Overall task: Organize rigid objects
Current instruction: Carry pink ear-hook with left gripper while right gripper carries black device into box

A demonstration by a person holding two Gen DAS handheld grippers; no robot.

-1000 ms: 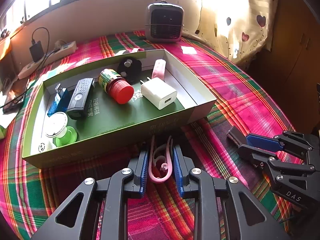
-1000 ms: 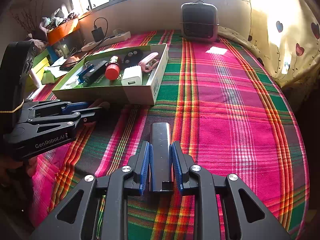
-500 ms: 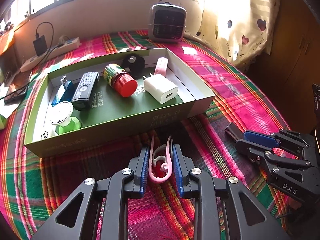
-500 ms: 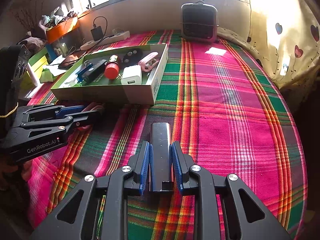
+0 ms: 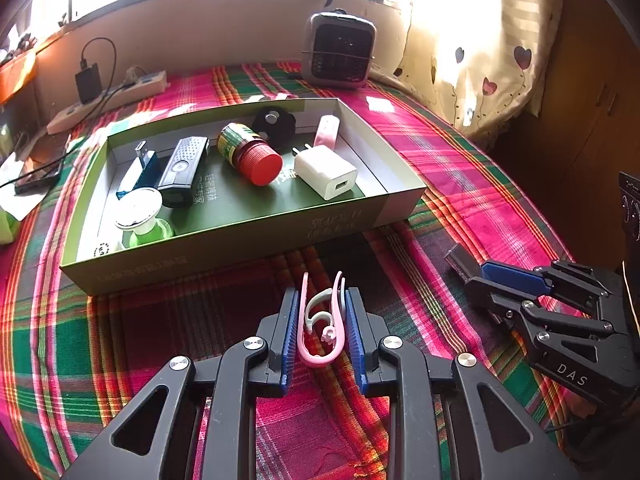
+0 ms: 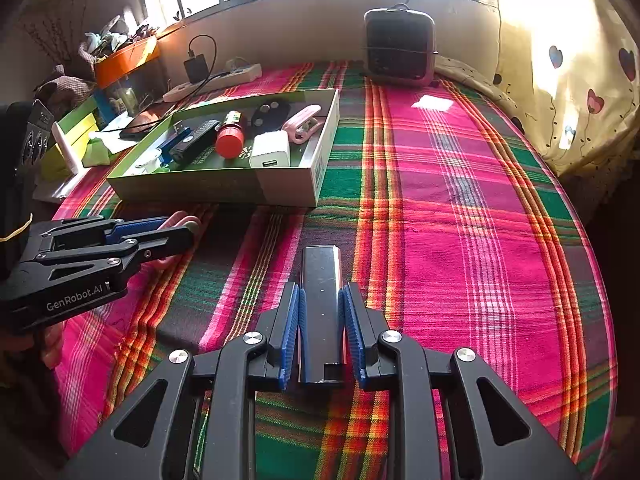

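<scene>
Two narrowed tools (image 5: pixel 322 312) (image 6: pixel 321 312): pink clip (image 5: pixel 320 320), dark bar (image 6: pixel 321 300).

The print on the box (image 5: pixel 344 226) cannot be read; the bar (image 5: pixel 460 260) is largely hidden by the right claw (image 5: pixel 478 276).

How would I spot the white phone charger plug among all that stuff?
Find the shallow green box on the plaid cloth. Inside it, near its right end, the white charger plug lies beside the red-capped bottle. It is the only white cube there, with metal prongs and a USB slot.
</scene>
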